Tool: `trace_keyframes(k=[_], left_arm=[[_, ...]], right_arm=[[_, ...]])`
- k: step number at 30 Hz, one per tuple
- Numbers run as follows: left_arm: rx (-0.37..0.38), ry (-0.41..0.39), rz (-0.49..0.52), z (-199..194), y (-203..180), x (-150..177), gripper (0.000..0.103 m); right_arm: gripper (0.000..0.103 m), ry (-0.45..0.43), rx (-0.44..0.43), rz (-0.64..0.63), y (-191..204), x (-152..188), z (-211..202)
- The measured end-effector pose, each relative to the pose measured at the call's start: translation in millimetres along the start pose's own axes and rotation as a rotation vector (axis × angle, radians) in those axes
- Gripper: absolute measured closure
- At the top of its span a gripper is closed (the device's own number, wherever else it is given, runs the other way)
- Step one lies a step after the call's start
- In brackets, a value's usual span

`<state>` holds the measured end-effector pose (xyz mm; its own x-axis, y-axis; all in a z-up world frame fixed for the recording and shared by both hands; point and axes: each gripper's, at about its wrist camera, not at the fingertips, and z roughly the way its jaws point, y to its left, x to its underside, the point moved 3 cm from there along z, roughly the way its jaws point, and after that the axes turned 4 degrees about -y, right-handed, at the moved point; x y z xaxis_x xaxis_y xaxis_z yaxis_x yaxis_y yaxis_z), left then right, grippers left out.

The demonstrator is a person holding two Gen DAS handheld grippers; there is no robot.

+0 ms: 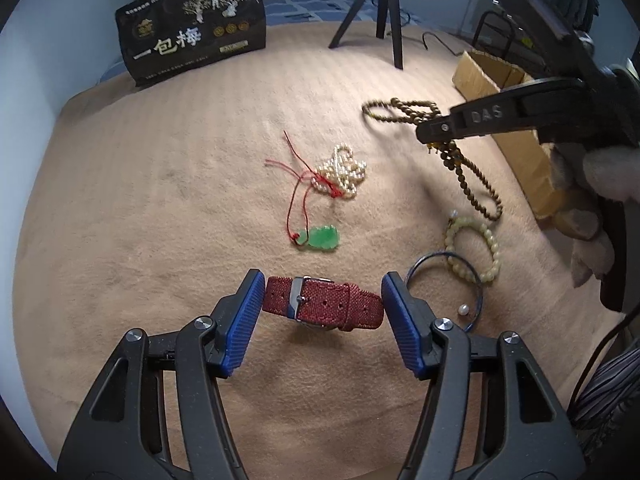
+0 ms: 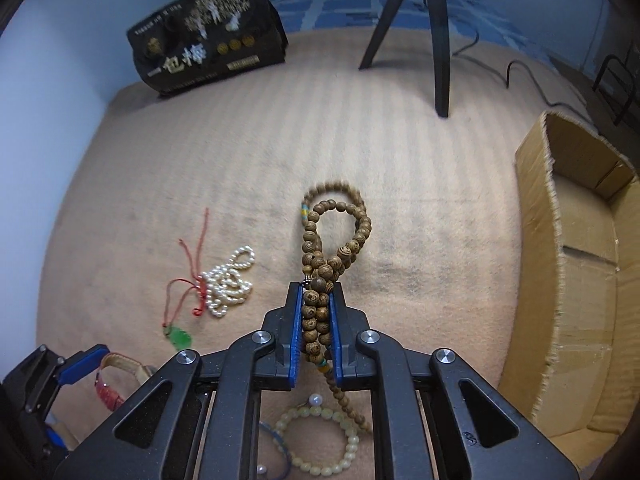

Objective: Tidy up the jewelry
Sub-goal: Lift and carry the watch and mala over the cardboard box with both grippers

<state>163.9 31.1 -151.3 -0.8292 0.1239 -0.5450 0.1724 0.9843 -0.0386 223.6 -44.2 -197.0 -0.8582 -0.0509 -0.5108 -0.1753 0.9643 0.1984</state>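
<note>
Left gripper (image 1: 323, 308): jaws wide, blue pads on either side of the red watch strap (image 1: 322, 303) without touching it; strap lies near the front edge of the tan blanket (image 1: 160, 200), silver buckle up.

Right gripper (image 2: 316, 312): jaws narrow, clamped on the wooden bead string (image 2: 332, 236); one loop stands out beyond the tips, the other end hangs below the pads. In the left wrist view the string dangles above the blanket near its right edge.

Cream bead bracelet (image 1: 474, 250): flat on the blanket, just right of the strap, overlapping a thin blue bangle (image 1: 446, 280); a single loose pearl (image 1: 463, 309) lies inside the bangle.

Green pendant (image 1: 322, 238): just beyond the strap, toward the middle of the blanket, tied to a red cord (image 1: 298, 188).

Pearl strand (image 1: 342, 172): heaped at mid-blanket, tangled with the red cord's far end.

Cardboard box (image 2: 576, 264): open, on the right edge of the blanket, close to the hanging wooden beads.

Black tripod (image 1: 384, 12): legs planted near the far edge of the blanket.

Black printed bag (image 1: 192, 28): upright at the far left corner, gold and white lettering facing the cameras.
</note>
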Motion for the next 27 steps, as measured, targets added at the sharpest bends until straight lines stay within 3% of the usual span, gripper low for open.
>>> trace_keyframes(k=[14, 27], left_arm=[[0.069, -0.160, -0.050, -54, -21, -33, 0.041], [0.178, -0.260, -0.011, -73, -86, -65, 0.041]], right_arm=[[0.093, -0.172, -0.082, 0.041, -19, -10, -85], [0.093, -0.284, -0.017, 0.055, -63, -10, -158]])
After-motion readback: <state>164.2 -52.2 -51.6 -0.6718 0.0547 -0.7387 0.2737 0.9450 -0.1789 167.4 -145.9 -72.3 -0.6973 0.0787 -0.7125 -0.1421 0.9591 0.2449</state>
